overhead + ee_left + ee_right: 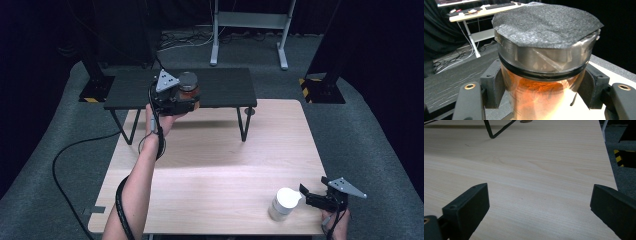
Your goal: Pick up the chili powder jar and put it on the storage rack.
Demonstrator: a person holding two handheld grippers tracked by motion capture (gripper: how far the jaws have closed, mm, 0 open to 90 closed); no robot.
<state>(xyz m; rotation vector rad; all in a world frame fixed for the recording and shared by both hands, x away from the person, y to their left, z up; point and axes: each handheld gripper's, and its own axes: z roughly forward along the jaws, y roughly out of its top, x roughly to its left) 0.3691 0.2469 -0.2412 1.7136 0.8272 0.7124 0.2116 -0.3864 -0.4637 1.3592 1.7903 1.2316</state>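
Note:
A clear jar (pixel 188 88) of orange-brown powder, its grey lid (pixel 544 53) topped with a taped black foam pad, is over the front part of the black raised shelf (pixel 220 87). My left gripper (pixel 191 100) is shut on the jar's glass body (pixel 536 97) just under the lid, one pad on each side. I cannot tell whether the jar rests on the shelf or hangs just above it. At the table's front right my right gripper (pixel 304 196) stands open, its jaws wide apart over bare wood (pixel 539 207). Its tips are right beside a white capped bottle (pixel 282 203).
The shelf stands on thin black legs (pixel 243 125) at the far end of the light wooden table (pixel 225 165). A cable (pixel 65 165) trails from the left gripper over the table's left edge. On the floor behind are a metal stand (pixel 248 20) and posts with striped bases (pixel 320 87).

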